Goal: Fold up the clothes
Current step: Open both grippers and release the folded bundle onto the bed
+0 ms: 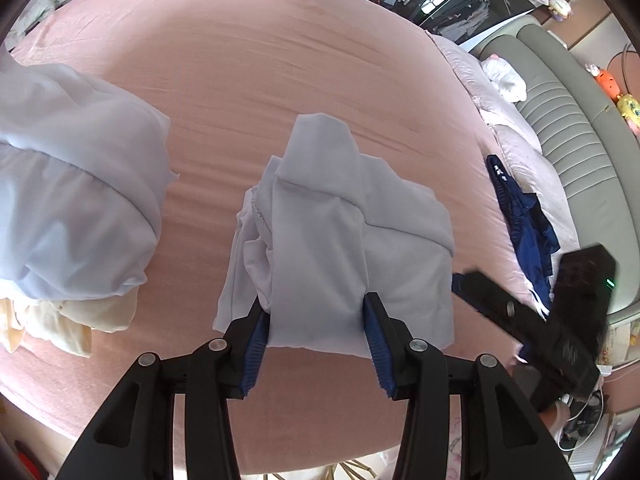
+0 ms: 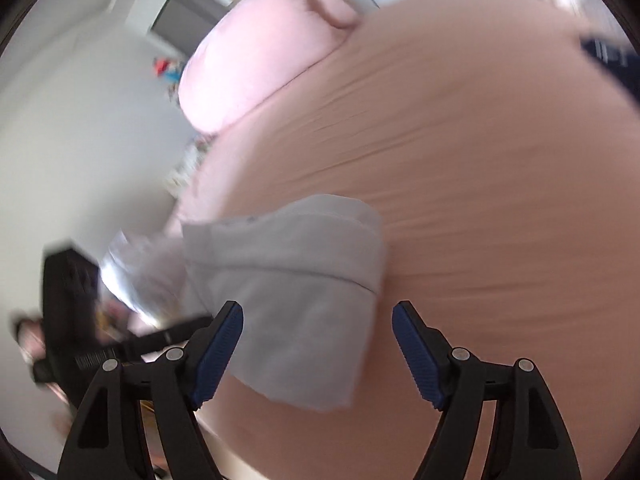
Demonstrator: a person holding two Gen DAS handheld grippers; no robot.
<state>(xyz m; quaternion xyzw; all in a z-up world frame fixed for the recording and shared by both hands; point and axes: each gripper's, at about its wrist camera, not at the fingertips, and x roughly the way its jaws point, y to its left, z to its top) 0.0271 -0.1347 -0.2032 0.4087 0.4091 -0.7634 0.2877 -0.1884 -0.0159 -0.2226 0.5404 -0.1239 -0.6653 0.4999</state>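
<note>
Jaws on the left gripper [image 1: 316, 320] are clamping a fold of the pale lavender garment [image 1: 340, 224], both blue pads [image 1: 256, 340] pressing into the cloth at lower centre of the left wrist view. That gripper is pointing steeply down at the pink bed [image 1: 280, 80], and the garment is lying half-folded in the middle of the frame, bunched toward its left side.

Over on the right gripper [image 2: 318, 320], the jaws are standing wide apart and not gripping anything. A corner of the same garment [image 2: 296, 304] is sitting between and beyond them, low in the right wrist view, but the pads aren't touching it. That view is pretty smeared and tilted, with the bed running diagonally. In the left wrist view the right gripper is showing up as a blurry black shape at the lower right edge [image 1: 560, 320].

Other laundry: a bigger pale blue pile [image 1: 76, 184] at the left edge with something cream-coloured [image 1: 80, 320] under it, and a navy garment [image 1: 524, 220] at the right side of the bed.
</note>
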